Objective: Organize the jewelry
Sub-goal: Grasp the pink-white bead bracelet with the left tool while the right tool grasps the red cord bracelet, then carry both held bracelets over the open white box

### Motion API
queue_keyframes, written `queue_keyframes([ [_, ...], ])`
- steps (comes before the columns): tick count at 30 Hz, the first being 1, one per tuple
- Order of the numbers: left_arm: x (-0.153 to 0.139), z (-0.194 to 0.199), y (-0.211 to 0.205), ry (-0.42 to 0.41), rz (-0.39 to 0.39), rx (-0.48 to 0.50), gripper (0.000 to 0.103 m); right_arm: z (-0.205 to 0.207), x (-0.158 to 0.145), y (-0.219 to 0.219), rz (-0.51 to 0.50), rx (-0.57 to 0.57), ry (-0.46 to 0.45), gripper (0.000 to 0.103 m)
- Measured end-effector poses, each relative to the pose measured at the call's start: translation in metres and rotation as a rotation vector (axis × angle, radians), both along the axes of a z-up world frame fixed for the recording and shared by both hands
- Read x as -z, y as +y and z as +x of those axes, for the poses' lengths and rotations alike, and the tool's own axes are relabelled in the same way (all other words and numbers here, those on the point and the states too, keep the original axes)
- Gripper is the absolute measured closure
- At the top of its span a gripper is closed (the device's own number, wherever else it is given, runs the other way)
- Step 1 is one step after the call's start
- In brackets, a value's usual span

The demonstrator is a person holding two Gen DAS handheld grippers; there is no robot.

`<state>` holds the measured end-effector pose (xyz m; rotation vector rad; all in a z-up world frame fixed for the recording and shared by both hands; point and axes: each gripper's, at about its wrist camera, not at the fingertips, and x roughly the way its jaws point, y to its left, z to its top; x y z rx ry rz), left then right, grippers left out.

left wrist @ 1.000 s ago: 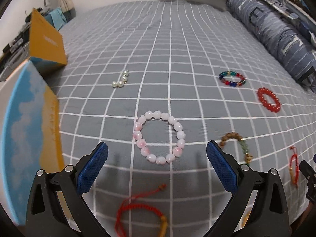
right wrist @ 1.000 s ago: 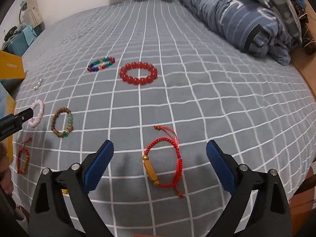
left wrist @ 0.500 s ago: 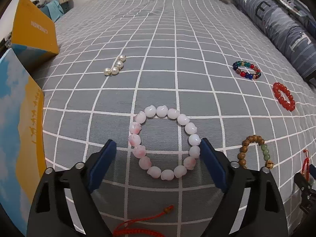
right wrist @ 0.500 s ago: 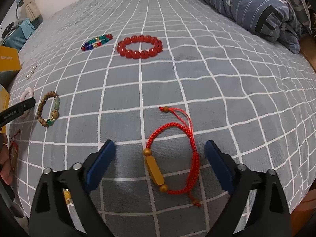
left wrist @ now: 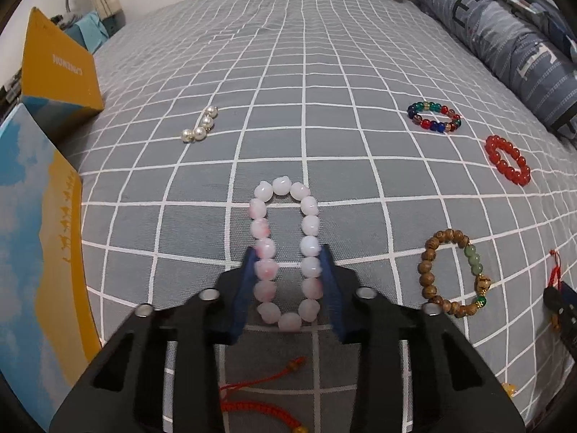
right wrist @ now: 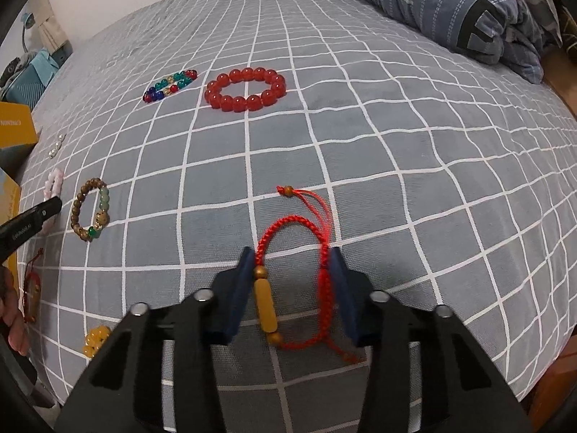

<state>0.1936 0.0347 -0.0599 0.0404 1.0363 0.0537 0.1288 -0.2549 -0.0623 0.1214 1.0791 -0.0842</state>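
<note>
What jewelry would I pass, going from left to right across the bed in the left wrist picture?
Short string of white pearls → pale pink bead bracelet, squeezed narrow between the left gripper's blue pads → brown wooden bead bracelet with green beads → ring of glossy red beads.

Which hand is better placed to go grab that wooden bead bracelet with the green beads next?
Neither is free: the left gripper pinches the pink bracelet, the right gripper the red cord bracelet. The wooden bracelet lies nearer the left.
</note>
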Motion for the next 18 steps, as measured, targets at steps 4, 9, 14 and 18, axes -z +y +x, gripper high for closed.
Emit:
queue_keyframes([
  [4, -0.003, -0.002, 0.007, -0.004, -0.048, -0.016, 0.083, -0.001, -0.002, 0.0, -0.007, 0.005, -0.015, 0.089],
  [9, -0.008, -0.005, 0.01, -0.015, -0.076, -0.01, 0.083, -0.003, -0.005, 0.0, -0.009, 0.015, -0.042, 0.091],
  [14, -0.012, -0.008, 0.009, -0.035, -0.079, 0.001, 0.084, -0.007, -0.01, 0.003, -0.021, 0.012, -0.067, 0.091],
  [18, -0.013, -0.01, 0.009, -0.04, -0.081, 0.003, 0.084, -0.009, -0.013, 0.003, -0.023, 0.01, -0.087, 0.091],
])
